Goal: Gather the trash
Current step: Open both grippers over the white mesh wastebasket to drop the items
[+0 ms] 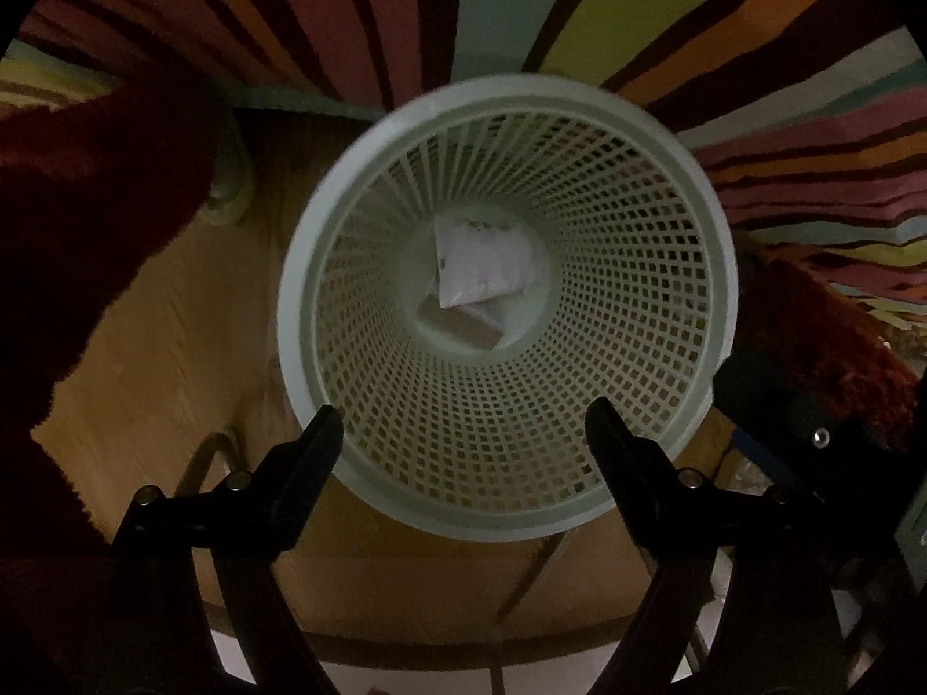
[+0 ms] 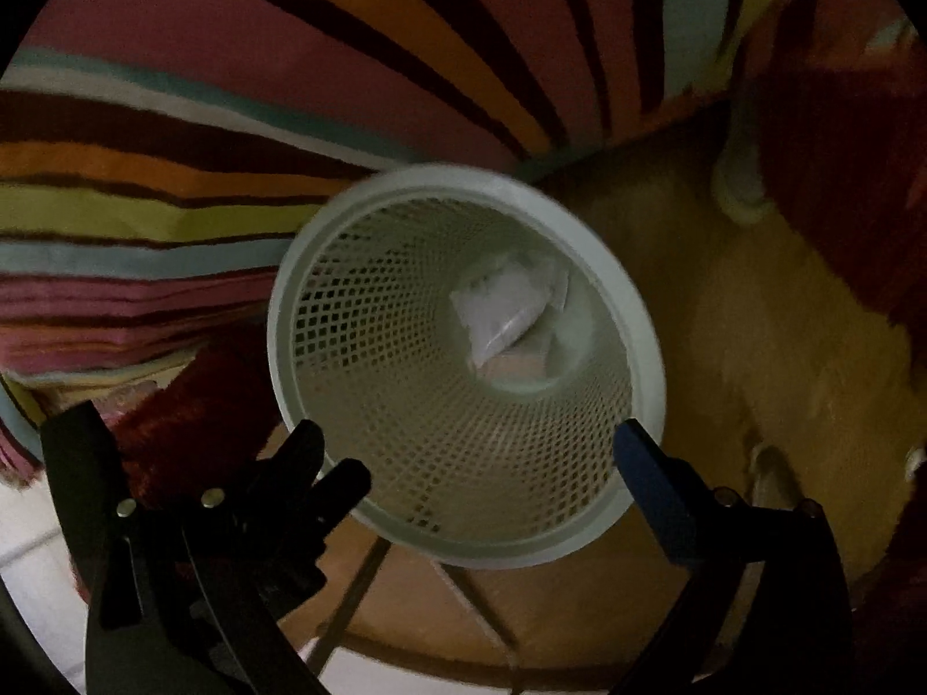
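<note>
A pale mesh wastebasket (image 1: 637, 301) stands on a round wooden table (image 1: 174, 336), beside a striped rug (image 1: 359, 11) of red, orange, green and blue bands; both wrist cameras look down into its mouth. At its bottom lies the trash: a crumpled white packet (image 1: 481, 260) resting on a brownish scrap (image 1: 457, 324); in the right wrist view the same packet (image 2: 504, 301) shows slightly off centre. The left gripper (image 1: 463, 423) hangs above the near rim with its jaws spread wide and nothing between them; the right gripper (image 2: 469, 446) likewise hangs over the basket (image 2: 637, 313), jaws wide apart and holding nothing; a dark red fuzzy cloth (image 1: 87, 202) fills the left edge of the left view.
</note>
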A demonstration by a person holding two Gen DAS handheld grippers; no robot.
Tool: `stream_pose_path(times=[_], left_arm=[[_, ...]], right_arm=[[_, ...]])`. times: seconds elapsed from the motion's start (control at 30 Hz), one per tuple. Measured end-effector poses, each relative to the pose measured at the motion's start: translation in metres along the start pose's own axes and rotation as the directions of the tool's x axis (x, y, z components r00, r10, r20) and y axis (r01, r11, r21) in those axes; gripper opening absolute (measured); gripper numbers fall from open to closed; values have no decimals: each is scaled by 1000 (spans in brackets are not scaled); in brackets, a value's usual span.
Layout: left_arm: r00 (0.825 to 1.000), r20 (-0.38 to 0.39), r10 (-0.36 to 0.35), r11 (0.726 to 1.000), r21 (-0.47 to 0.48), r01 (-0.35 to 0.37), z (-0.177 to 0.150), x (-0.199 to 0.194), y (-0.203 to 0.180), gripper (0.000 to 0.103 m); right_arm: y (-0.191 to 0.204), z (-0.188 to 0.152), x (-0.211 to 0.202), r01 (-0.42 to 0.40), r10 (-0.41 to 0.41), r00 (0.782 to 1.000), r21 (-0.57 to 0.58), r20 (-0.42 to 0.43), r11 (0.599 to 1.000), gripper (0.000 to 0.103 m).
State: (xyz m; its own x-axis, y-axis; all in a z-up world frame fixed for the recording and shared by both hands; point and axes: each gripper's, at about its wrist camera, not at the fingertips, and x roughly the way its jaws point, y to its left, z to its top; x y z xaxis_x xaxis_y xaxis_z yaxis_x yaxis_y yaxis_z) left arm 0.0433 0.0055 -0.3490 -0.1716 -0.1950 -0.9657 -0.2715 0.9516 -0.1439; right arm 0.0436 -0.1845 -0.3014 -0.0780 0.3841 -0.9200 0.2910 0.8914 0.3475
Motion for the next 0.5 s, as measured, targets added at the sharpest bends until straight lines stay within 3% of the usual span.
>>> stream_pose_path(times=[0.13, 0.2, 0.33, 0.5], left_arm=[[999, 38, -13, 1000, 16, 12, -4, -9, 1, 83], [999, 46, -29, 999, 19, 28, -7, -17, 0, 83], [997, 68, -39, 999, 35, 37, -11, -33, 1, 83], [986, 165, -32, 997, 69, 21, -20, -63, -3, 83]], right_arm=[[10, -7, -28, 74, -61, 988, -86, 145, 994, 96], [12, -11, -43, 74, -52, 978, -106, 200, 992, 96], [11, -16, -63, 73, -42, 968, -120, 247, 990, 96], [20, -22, -84, 62, -20, 953, -132, 302, 989, 96]])
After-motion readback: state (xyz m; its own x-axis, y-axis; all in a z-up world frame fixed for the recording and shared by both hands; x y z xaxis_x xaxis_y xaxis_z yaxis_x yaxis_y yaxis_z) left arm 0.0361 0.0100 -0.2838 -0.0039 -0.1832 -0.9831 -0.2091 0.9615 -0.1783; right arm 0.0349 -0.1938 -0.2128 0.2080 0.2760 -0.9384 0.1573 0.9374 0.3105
